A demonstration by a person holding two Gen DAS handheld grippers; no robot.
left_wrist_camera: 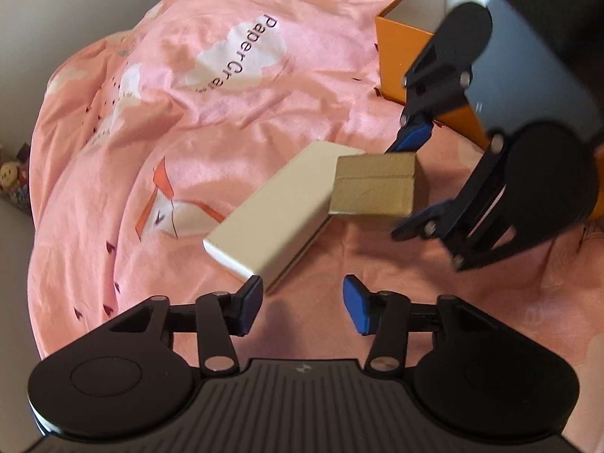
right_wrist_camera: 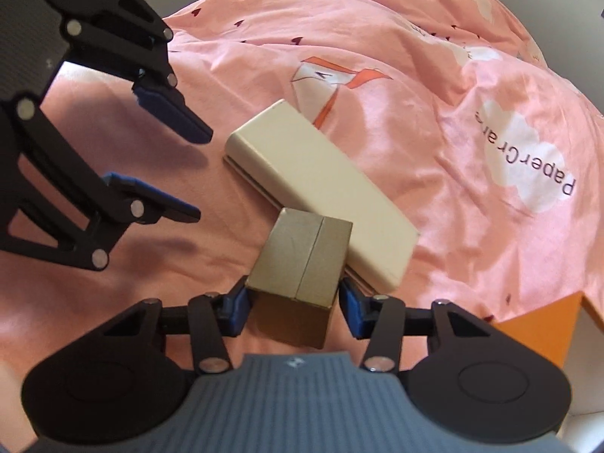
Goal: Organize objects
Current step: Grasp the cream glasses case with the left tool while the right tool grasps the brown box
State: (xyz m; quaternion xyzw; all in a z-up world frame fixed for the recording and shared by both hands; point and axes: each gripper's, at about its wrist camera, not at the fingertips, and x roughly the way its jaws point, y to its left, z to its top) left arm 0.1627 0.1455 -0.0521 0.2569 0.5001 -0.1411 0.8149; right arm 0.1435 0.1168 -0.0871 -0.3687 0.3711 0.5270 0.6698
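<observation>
A small gold-brown cardboard box (right_wrist_camera: 302, 264) sits between the blue pads of my right gripper (right_wrist_camera: 294, 302), which press on both of its sides, so the gripper is shut on it. One end of the box leans on a long cream box (right_wrist_camera: 321, 188) that lies flat on the pink bedspread. In the left wrist view the gold-brown box (left_wrist_camera: 373, 185) partly covers the far end of the cream box (left_wrist_camera: 271, 211), with my right gripper (left_wrist_camera: 413, 183) around it. My left gripper (left_wrist_camera: 304, 302) is open and holds nothing, just short of the cream box's near corner.
An open orange box (left_wrist_camera: 404, 60) with a white inside stands at the back right of the left wrist view, and its orange corner (right_wrist_camera: 540, 336) shows at the right wrist view's lower right. The wrinkled pink bedspread (left_wrist_camera: 188, 132) covers everything. A small plush toy (left_wrist_camera: 7, 181) sits past its edge.
</observation>
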